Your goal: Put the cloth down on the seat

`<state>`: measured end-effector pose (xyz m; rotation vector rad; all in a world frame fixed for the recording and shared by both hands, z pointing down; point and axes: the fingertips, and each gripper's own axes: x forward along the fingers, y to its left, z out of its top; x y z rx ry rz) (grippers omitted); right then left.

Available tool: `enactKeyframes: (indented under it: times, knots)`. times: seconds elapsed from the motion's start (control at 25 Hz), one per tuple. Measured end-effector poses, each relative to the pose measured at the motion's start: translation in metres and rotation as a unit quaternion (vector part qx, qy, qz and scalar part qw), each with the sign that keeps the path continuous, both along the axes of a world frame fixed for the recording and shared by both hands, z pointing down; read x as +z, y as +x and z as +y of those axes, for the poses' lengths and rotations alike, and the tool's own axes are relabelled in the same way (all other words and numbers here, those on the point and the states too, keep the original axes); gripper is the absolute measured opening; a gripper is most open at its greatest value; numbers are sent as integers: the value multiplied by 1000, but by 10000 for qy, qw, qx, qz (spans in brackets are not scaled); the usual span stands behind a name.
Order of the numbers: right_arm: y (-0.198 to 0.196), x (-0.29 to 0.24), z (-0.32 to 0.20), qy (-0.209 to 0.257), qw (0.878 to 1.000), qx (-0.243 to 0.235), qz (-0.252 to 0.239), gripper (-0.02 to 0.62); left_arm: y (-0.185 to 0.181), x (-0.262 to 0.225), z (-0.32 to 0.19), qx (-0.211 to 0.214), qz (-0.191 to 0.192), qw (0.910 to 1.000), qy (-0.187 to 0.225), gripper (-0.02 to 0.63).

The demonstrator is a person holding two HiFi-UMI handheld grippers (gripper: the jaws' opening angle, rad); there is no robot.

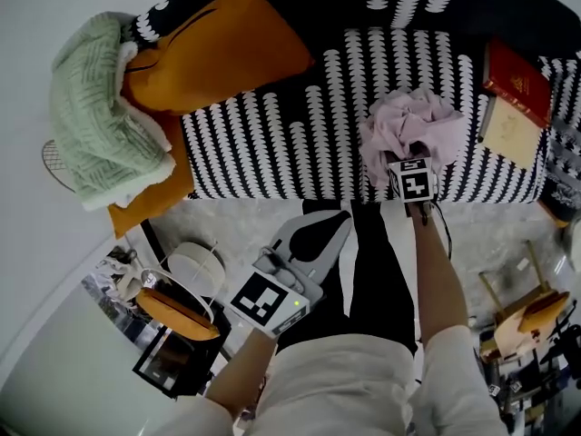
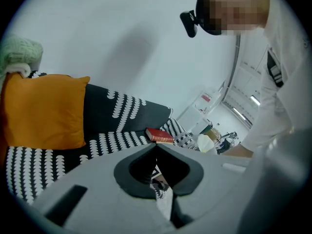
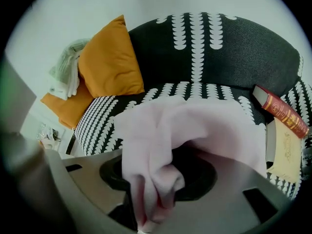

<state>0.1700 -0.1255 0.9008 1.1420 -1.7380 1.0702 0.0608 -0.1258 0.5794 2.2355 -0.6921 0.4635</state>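
A crumpled pink cloth (image 1: 413,125) rests on the black-and-white patterned seat (image 1: 272,143) of a sofa, near its front right. My right gripper (image 1: 413,159) reaches into the cloth from the front edge. In the right gripper view the cloth (image 3: 195,126) drapes over the jaws and hangs into the slot between them, with a dark gap beside it, so the jaws stand open. My left gripper (image 1: 338,221) hangs low in front of the sofa, over the person's legs, jaws together and empty (image 2: 156,147).
Two orange cushions (image 1: 227,48) and a pale green blanket (image 1: 91,107) fill the sofa's left end. A red book (image 1: 517,75) and a beige booklet (image 1: 513,130) lie at its right end. A white round object (image 1: 195,266) and a wooden stool (image 1: 526,312) stand on the floor.
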Motion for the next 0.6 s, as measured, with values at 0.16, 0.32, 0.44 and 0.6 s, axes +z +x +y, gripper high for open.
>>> enactKeyframes:
  times: [0.16,0.32,0.44,0.6]
  knots:
    - [0,5,-3,-15,10000,-81,28,195,0,8,4,13,-10,9999,-101,11]
    - [-2,6,-5,-21,10000,-54,-2,209,-2,8,8,-2,-13,9998,-180,11]
    - [-8,-2,-2,-43,9999,-103,-42,231,-8,2,9,-4,17,10000,-54,11]
    - [-9,-12,5,-94,9997,-149,-151,270,-11,-5,9,-49,31,10000,44,11]
